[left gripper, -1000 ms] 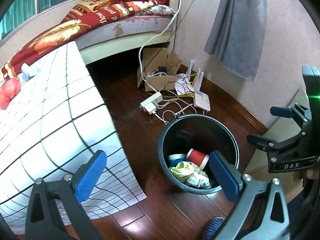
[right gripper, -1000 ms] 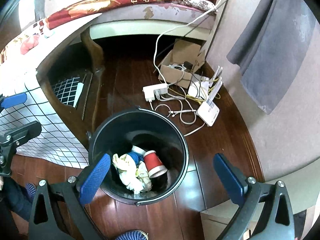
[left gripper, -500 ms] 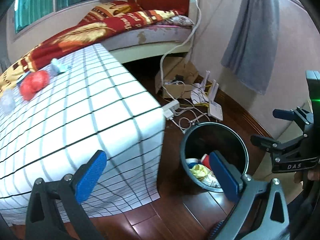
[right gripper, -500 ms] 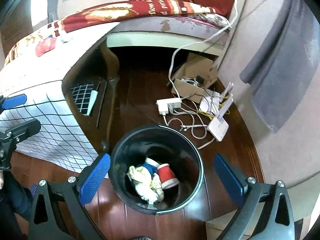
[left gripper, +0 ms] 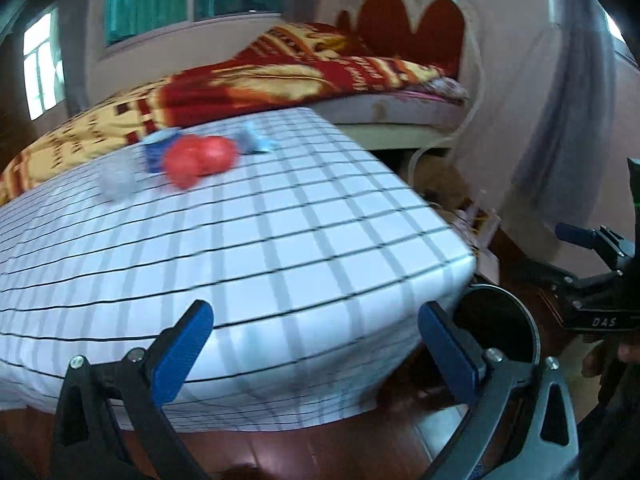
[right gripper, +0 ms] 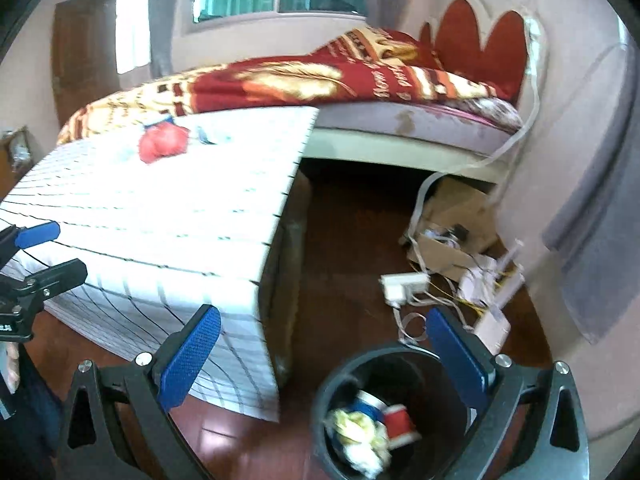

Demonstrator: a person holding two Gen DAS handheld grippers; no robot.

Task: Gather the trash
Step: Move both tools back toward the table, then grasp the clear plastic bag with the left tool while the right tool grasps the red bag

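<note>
Bare tablecloth [left gripper: 280,240] lies open up to the seemingly clustered, blurred trash [left gripper: 200,158]; bin [right gripper: 396,364] mouth unobstructed.

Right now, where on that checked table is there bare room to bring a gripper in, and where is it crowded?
The near half of the checked tablecloth, from the front edge up to the litter, is bare. The far end by the bed is crowded: a red crumpled item with blurred pale and blue scraps around it. Floor right of the bin is tangled with cables.
</note>
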